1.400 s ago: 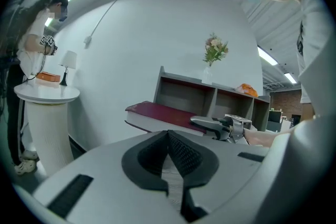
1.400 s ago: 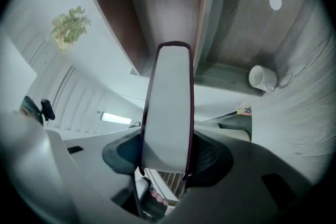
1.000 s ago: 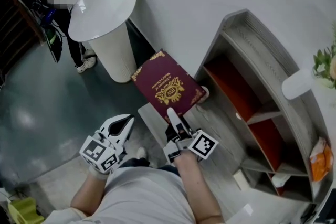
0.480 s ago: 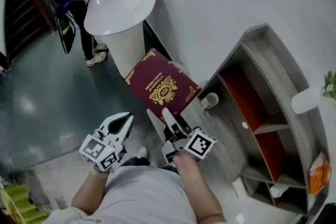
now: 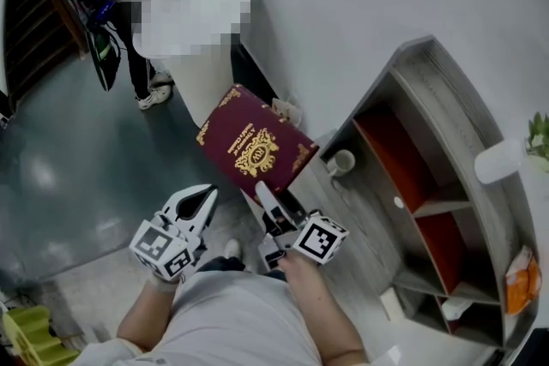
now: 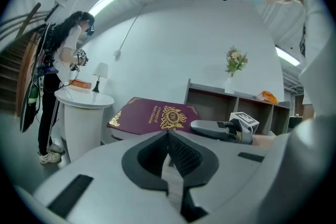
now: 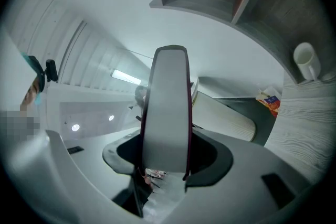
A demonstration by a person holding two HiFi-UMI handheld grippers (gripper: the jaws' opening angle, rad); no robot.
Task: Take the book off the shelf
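Note:
A maroon book [image 5: 253, 146] with gold print on its cover hangs out in front of me, clear of the grey shelf unit [image 5: 412, 81] with red-backed compartments. My right gripper [image 5: 268, 195] is shut on the book's near edge. In the right gripper view the book's page edge [image 7: 169, 97] stands upright between the jaws of the right gripper [image 7: 166, 162]. My left gripper [image 5: 202, 200] hangs lower left of the book, shut and holding nothing. The left gripper view shows the left gripper [image 6: 168, 136], with the book [image 6: 155, 115] and the right gripper [image 6: 220, 128] beyond it.
A white mug [image 5: 343, 161] stands on the floor by the shelf's near end. A white pedestal table [image 6: 81, 105] stands to the left, with a person [image 6: 58, 76] beside it. A flower vase [image 6: 233, 63] and an orange packet [image 5: 523, 263] rest on the shelf.
The book and my right gripper have drifted left, further from the shelf. The left gripper has stayed where it was.

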